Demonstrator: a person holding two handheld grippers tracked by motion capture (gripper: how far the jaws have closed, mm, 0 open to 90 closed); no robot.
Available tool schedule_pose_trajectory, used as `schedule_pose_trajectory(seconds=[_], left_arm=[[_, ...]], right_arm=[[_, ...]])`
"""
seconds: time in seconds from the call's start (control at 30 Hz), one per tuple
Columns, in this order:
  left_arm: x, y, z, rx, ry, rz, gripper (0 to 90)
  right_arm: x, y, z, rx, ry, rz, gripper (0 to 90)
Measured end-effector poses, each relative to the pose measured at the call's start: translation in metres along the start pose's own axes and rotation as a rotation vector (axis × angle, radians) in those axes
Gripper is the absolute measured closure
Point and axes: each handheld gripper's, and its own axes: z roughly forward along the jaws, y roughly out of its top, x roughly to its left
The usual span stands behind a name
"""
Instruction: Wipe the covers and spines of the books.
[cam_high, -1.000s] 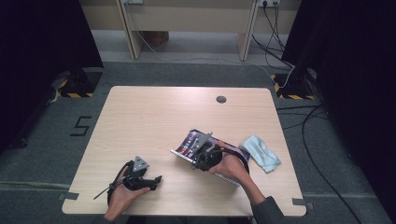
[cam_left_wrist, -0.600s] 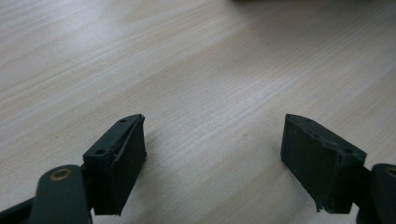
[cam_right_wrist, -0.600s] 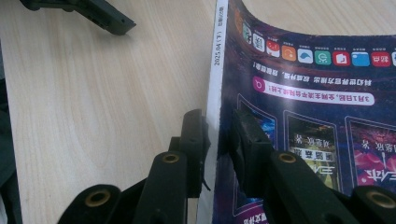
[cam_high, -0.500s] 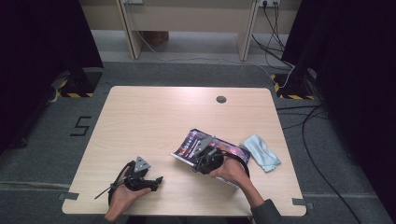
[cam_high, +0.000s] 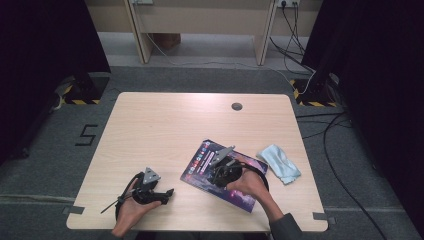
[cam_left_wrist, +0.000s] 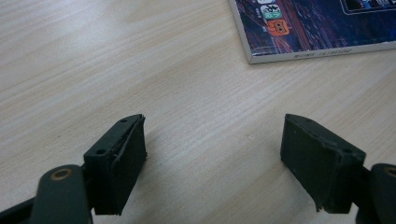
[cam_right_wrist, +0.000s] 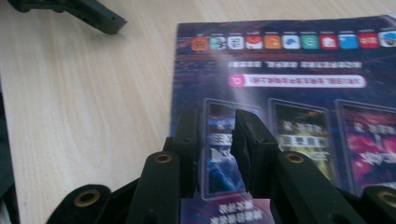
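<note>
A magazine with a dark purple cover (cam_high: 199, 162) lies flat on the wooden table (cam_high: 170, 125), right of centre near the front. My right gripper (cam_high: 214, 175) hovers low over its cover (cam_right_wrist: 289, 70). Its jaws (cam_right_wrist: 217, 135) have just been opening and stand a narrow gap apart, with nothing but the cover below showing between them. My left gripper (cam_high: 162, 194) rests on the table at the front left, its jaws (cam_left_wrist: 215, 158) wide open over bare wood. The magazine's corner (cam_left_wrist: 317, 28) lies just beyond them.
A crumpled light blue cloth (cam_high: 279, 162) lies right of the magazine. A round cable hole (cam_high: 236, 106) sits at the table's far side. The left gripper's jaw (cam_right_wrist: 93, 16) shows at the top left of the right gripper view.
The magazine's left end looked raised under the right gripper a second ago; now it lies flat. The right gripper shifted slightly. The left gripper kept still.
</note>
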Motion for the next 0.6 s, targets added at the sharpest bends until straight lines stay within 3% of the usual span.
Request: schedule_pose_trajectory(seconds=[0.2, 0.33, 0.6], left_arm=[[0.000, 0.000, 0.000, -0.001, -0.002, -0.002, 22.1], [0.001, 0.001, -0.001, 0.001, -0.001, -0.002, 22.2], [0.001, 0.002, -0.002, -0.023, -0.009, -0.001, 22.2]], right_arm=[[-0.012, -0.011, -0.011, -0.051, -0.039, 0.063, 62.2], [-0.021, -0.019, -0.018, -0.091, -0.083, 0.112, 49.3], [-0.033, -0.030, -0.031, -0.130, -0.153, 0.200, 39.0]])
